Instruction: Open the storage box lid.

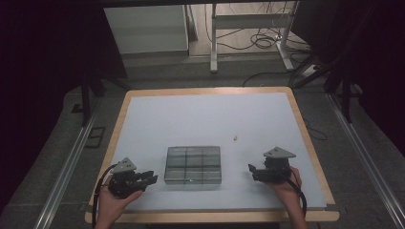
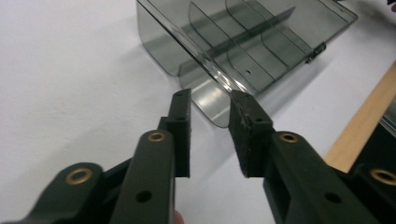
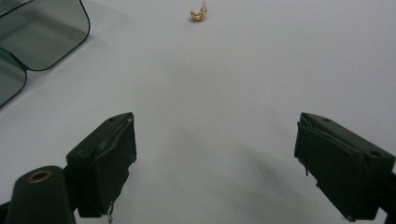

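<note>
Smoky divided box (image 1: 193, 165) sits near the front edge of the white worktop (image 1: 191, 119), between your two hands. Your left tool (image 2: 210, 126) points at its near corner, jaws narrowly parted, holding nothing. Your right tool (image 3: 215, 158) is spread wide, aimed toward a small gold piece (image 3: 198, 14) lying beyond the box.

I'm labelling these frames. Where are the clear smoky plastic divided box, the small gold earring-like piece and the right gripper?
Clear smoky plastic divided box (image 1: 193, 164): high view, on a middle divider.
Small gold earring-like piece (image 3: 198, 14): right gripper view, on its curved body.
Right gripper (image 3: 215, 161): right gripper view, midway between its open fingers.
</note>
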A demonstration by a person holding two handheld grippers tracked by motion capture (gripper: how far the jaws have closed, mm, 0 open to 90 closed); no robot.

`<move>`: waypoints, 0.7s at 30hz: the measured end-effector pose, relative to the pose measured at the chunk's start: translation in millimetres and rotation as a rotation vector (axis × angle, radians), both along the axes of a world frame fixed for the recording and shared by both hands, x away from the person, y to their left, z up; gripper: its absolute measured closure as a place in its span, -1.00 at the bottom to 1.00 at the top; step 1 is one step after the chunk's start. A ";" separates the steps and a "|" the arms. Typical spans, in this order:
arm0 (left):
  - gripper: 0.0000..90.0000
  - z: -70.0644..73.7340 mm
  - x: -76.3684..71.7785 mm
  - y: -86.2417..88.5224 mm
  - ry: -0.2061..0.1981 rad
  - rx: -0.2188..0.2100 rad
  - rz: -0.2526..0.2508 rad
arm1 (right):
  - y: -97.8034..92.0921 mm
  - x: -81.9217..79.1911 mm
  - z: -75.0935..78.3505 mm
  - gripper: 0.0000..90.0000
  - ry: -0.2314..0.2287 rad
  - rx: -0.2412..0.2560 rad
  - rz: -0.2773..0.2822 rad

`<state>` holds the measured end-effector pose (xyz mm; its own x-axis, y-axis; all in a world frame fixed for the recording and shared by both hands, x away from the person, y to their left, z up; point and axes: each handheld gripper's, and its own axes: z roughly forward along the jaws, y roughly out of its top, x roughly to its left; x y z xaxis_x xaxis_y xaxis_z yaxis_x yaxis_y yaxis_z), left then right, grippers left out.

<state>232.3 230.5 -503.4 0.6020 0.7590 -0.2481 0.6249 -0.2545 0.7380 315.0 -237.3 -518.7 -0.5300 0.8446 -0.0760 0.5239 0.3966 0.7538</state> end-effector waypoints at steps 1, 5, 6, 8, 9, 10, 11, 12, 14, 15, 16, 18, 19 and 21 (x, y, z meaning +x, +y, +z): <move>0.61 -1.6 -0.4 -1.4 0.011 -0.001 -0.008 | 0.0 -0.1 0.1 -0.73 0.000 0.000 0.000; 0.72 -3.2 -1.8 -3.2 0.025 -0.004 -0.018 | -0.1 -0.2 0.4 -0.73 -0.001 0.002 0.000; 0.76 -3.5 -2.2 -3.6 0.027 -0.007 -0.021 | -0.1 -0.2 0.5 -0.73 -0.001 0.002 0.000; 0.83 -3.9 -2.6 -4.4 0.029 -0.007 -0.029 | -0.1 -0.1 0.4 -0.73 -0.001 0.002 -0.001; 0.86 -4.3 -3.1 -5.3 0.035 -0.009 -0.032 | 0.0 0.0 0.2 -0.73 -0.001 0.002 0.000; 0.89 -5.0 -3.1 -6.0 0.037 -0.007 -0.041 | 0.2 0.2 0.0 -0.73 0.000 0.002 0.001; 0.91 -5.6 -3.2 -7.2 0.042 -0.007 -0.043 | 0.5 0.3 -0.3 -0.73 0.001 0.001 0.002; 0.93 -6.3 -3.1 -8.2 0.044 -0.007 -0.046 | 0.7 0.4 -0.5 -0.73 0.002 0.000 0.003; 0.96 -7.5 -2.8 -10.0 0.051 -0.010 -0.056 | 1.0 0.6 -0.9 -0.73 0.003 -0.001 0.003; 0.97 -8.1 -2.5 -10.7 0.054 -0.013 -0.060 | 1.1 0.7 -0.9 -0.73 0.003 -0.001 0.003; 0.98 -8.8 -2.2 -11.3 0.057 -0.015 -0.063 | 1.1 0.7 -0.9 -0.73 0.003 -0.002 0.003; 0.99 -9.9 -1.7 -12.3 0.063 -0.015 -0.068 | 1.6 0.6 -0.8 -0.73 0.003 -0.004 0.004; 0.99 -10.3 -1.6 -12.9 0.065 -0.016 -0.070 | 1.6 0.6 -0.8 -0.73 0.003 -0.004 0.004; 0.99 -11.0 -1.3 -14.1 0.068 -0.017 -0.078 | 2.3 0.5 -0.8 -0.73 0.003 -0.005 0.005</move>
<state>231.1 216.4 -514.5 0.6402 0.7061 -0.3026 0.6527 -0.2921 0.6991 315.6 -235.0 -519.6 -0.5341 0.8418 -0.0788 0.5242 0.4029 0.7503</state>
